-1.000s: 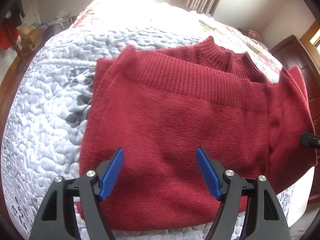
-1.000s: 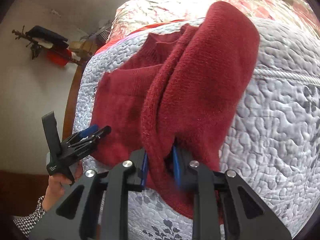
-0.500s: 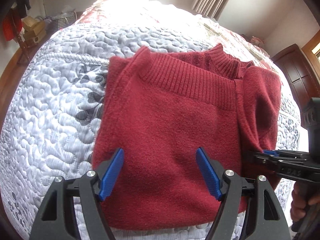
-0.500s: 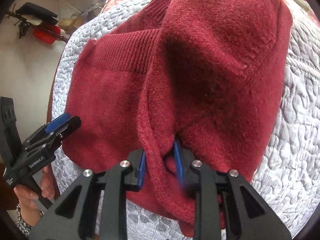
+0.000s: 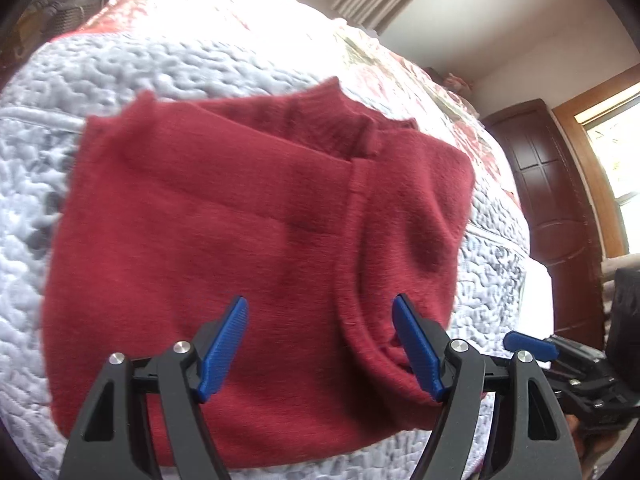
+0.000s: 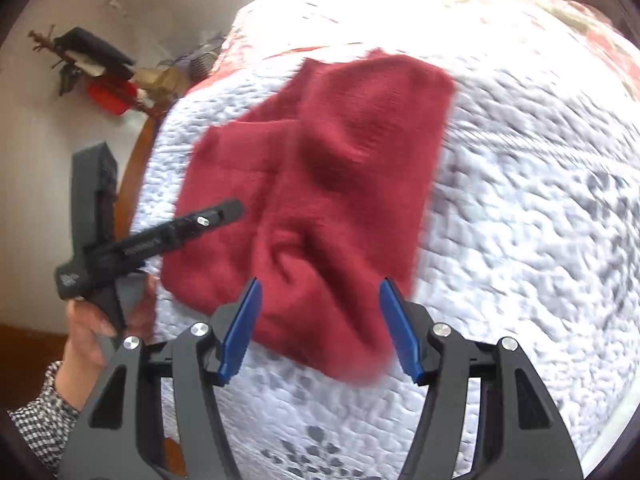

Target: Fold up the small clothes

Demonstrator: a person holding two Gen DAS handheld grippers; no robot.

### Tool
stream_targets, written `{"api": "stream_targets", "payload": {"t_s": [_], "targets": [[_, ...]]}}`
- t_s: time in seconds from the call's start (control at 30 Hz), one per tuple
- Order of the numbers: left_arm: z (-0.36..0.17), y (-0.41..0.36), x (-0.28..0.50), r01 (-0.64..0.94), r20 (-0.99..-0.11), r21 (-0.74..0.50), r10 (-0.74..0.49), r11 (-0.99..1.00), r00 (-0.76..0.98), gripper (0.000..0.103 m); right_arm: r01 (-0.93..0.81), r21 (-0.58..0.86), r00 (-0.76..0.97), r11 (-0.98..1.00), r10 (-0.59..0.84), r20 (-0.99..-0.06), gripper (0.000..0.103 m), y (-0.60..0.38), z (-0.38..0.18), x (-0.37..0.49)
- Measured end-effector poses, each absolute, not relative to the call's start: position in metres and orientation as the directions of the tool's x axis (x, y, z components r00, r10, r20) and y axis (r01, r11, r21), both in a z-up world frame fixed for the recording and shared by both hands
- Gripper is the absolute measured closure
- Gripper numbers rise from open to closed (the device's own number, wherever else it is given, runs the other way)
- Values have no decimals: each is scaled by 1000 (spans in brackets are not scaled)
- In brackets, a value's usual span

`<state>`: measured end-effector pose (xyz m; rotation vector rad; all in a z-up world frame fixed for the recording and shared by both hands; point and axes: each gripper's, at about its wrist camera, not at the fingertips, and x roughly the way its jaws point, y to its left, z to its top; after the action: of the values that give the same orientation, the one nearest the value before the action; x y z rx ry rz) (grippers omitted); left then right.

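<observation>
Now red sweater folded on quilt, both tools spread, empty

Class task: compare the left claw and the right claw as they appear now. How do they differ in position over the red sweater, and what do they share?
The left claw hangs over the red sweater, knit filling its gap; the right claw sits back at the sweater's near edge, over sweater and white quilt together. The right view looks down on a rumpled folded flap; the left view looks down on smoother knit. Both stand open, with blue pads, gripping nothing.

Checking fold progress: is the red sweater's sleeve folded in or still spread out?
Folded in. The sleeve lies across the red sweater body on the quilt; both grippers are open, clear of it.
</observation>
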<state>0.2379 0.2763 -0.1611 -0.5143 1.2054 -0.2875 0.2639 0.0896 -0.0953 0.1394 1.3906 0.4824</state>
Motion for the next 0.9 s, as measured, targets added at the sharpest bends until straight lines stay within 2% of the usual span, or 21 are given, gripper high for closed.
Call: {"api": "stream_targets", "payload": {"t_s": [0.27, 0.4, 0.47, 0.57, 0.63, 0.7, 0.9], "targets": [[-182, 232, 250, -59, -806, -561, -528, 826, 269, 28, -86, 375, 51, 923, 380, -923, 44, 28, -148, 252], [-191, 217, 254, -62, -825, -534, -503, 843, 256, 29, -78, 359, 45, 930, 363, -931, 46, 15, -160, 246], [-192, 212, 255, -65, -826, -531, -499, 845, 262, 34, -66, 380, 40, 923, 383, -923, 46, 9, -164, 245], [-192, 208, 255, -64, -815, -545, -510, 836, 275, 49, -67, 370, 45, 927, 373, -927, 46, -5, -164, 242], [-189, 205, 254, -65, -808, -551, -513, 832, 290, 70, -65, 374, 42, 925, 377, -925, 46, -15, -165, 242], [-185, 206, 253, -61, -796, -564, -521, 824, 308, 83, -58, 378, 35, 924, 380, -924, 46, -18, -167, 241], [-168, 211, 241, -28, -747, -603, -552, 797, 369, 87, -53, 374, 19, 926, 375, -927, 46, -22, -173, 235]]}}
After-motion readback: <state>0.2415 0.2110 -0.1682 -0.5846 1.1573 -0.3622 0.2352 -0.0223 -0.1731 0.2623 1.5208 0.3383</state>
